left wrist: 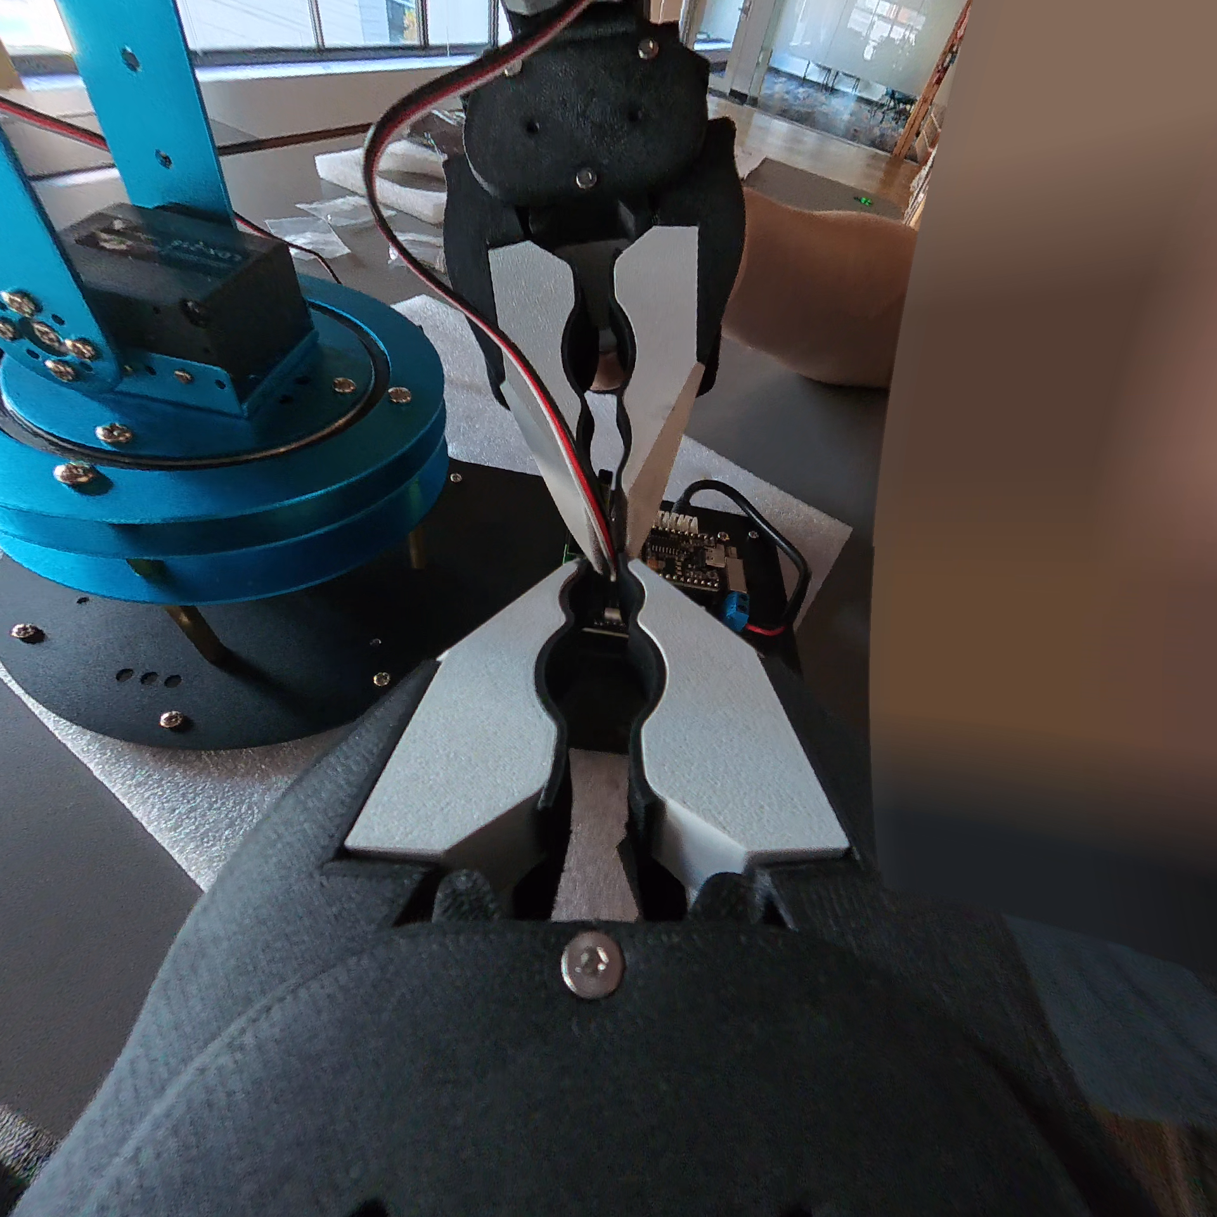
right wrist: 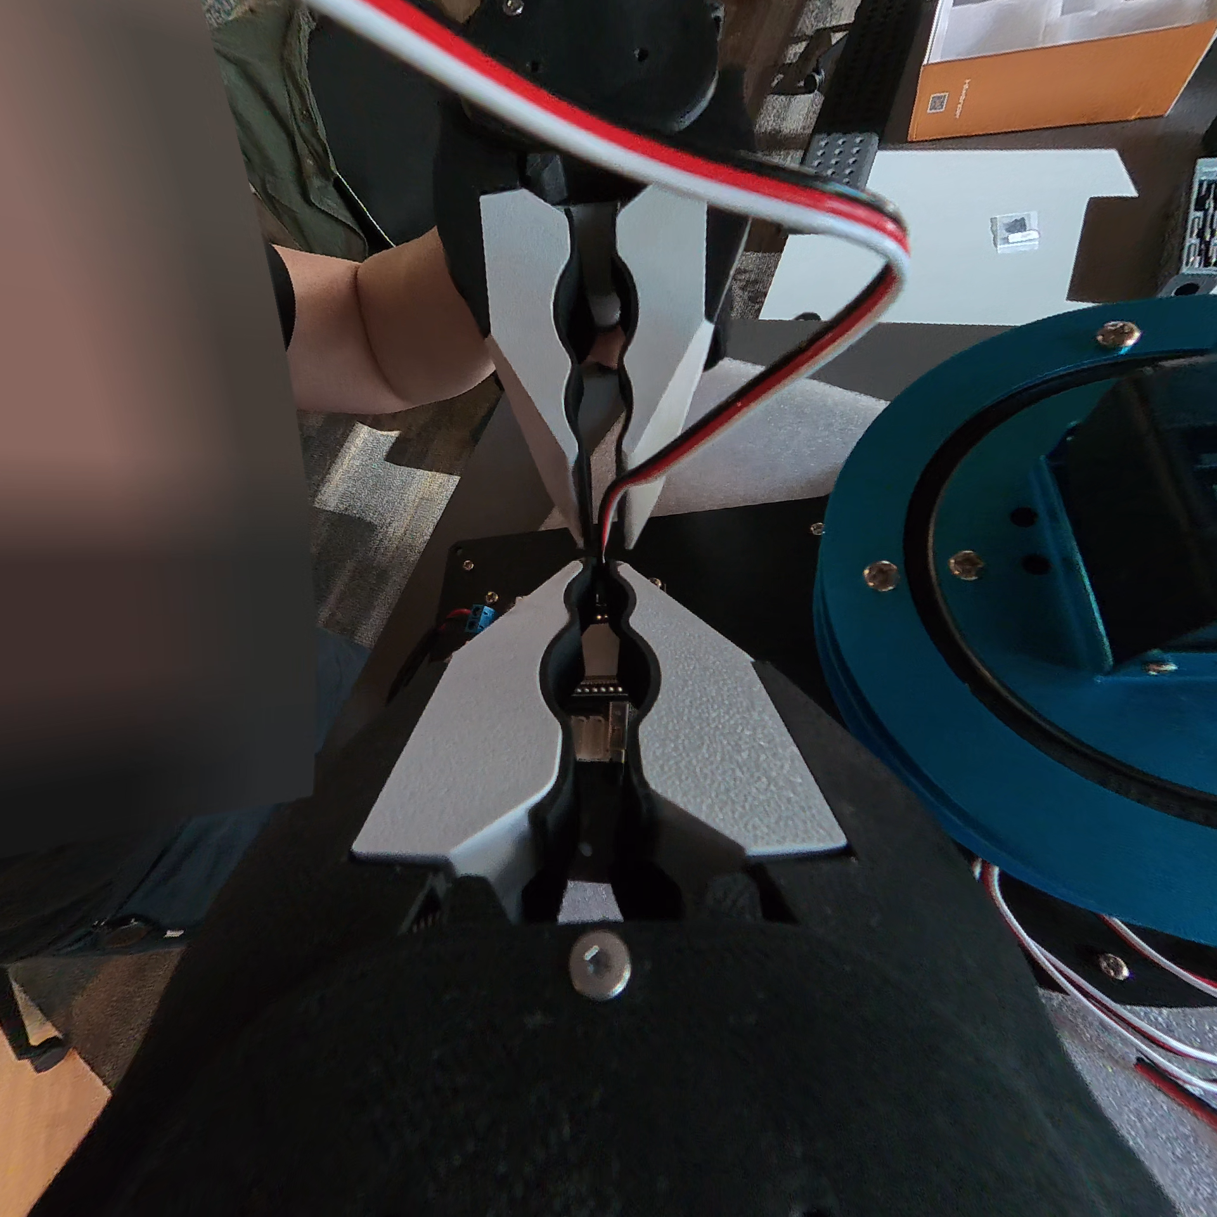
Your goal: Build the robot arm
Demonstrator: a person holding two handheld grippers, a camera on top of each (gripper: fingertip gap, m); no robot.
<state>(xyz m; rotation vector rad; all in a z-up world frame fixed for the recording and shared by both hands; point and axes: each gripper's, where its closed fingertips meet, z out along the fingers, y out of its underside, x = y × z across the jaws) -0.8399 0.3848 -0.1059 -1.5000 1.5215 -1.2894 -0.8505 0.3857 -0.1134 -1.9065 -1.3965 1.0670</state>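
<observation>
Both tongs pinched tip to tip on one servo lead beside the blue base.

Left tongs (left wrist: 616, 573) and right tongs (right wrist: 600, 566) clamped on the flat three-wire lead (left wrist: 421, 276) just above its plug, over the black plate (left wrist: 316, 658) right of the blue base (left wrist: 217, 461). Light, limp, springy, slippery-jacketed by the look; probably best gripped close to the plug. Circuit board (left wrist: 691, 546) just beyond.
</observation>
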